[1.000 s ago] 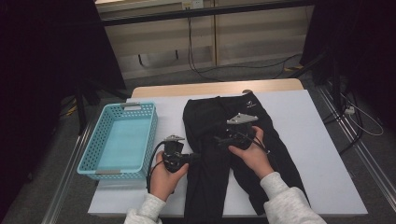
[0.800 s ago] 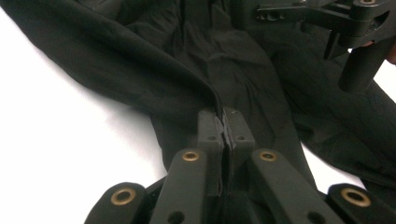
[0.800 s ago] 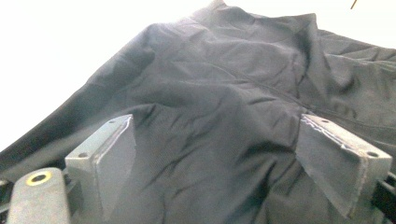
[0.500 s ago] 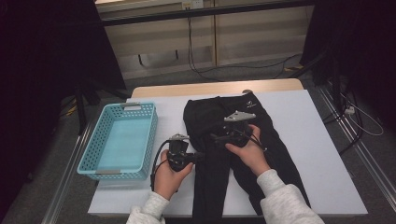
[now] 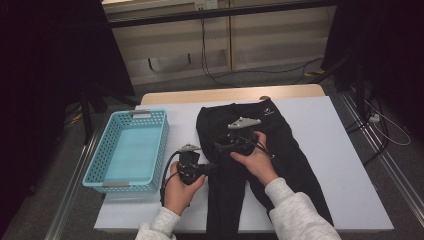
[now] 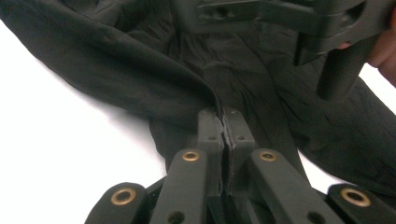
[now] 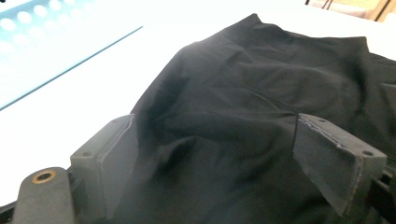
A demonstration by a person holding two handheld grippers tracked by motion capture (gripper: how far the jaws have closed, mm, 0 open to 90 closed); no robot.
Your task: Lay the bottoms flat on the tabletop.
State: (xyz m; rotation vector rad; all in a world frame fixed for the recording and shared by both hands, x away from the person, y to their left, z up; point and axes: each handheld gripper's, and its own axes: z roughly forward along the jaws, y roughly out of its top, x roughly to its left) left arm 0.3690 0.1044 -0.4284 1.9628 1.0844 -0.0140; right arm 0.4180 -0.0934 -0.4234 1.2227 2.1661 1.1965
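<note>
My left gripper [image 5: 210, 167] sits pinched tight near the tabletop's front edge, its jaws pressed together on a fold of cloth, my left hand [image 5: 181, 189] wrapped round its body. My right gripper [image 5: 223, 146], held farther in toward the tabletop's middle, has its jaws spread wide and gripping nothing, my right hand [image 5: 256, 159] behind it, sleeve angled in from the front.

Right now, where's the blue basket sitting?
In the high view the blue basket sits at the left edge of the white table, left of the black trousers and just beyond the left gripper.
</note>
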